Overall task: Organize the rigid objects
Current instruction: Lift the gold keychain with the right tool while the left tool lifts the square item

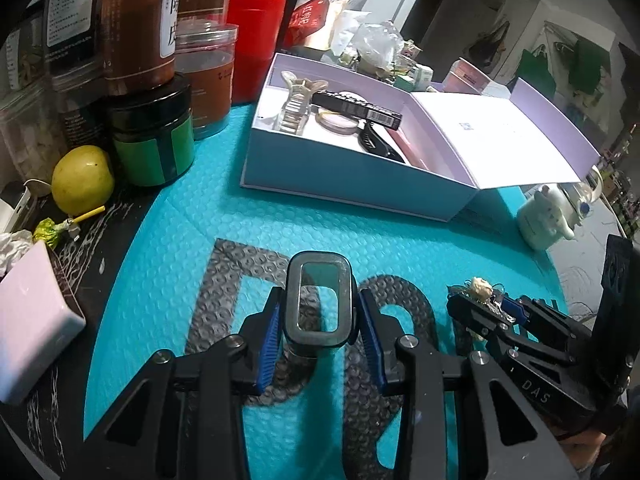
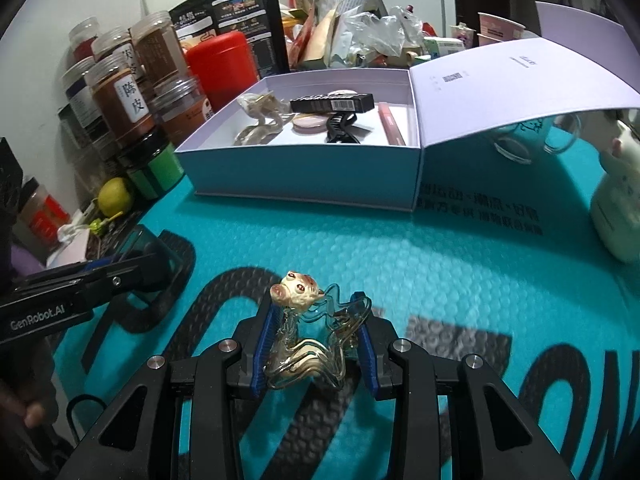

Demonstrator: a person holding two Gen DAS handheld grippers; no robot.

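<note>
Two hand-held grippers are hovering over a teal bubble-wrap mat (image 1: 168,240). The left gripper (image 1: 320,322) is clamping a dark, see-through oblong piece (image 1: 319,300) between its blue pads; its long axis is running away from the camera, toward an open box (image 1: 352,184). The right gripper (image 2: 316,344) is squeezing a clear wavy hair claw clip (image 2: 310,354) topped with a cream figurine (image 2: 296,290), which is pointing forward at the same box. Inside the box are lying another clear clip (image 2: 260,120) and a slim black carton (image 2: 332,103), lengthwise left to right.
</note>
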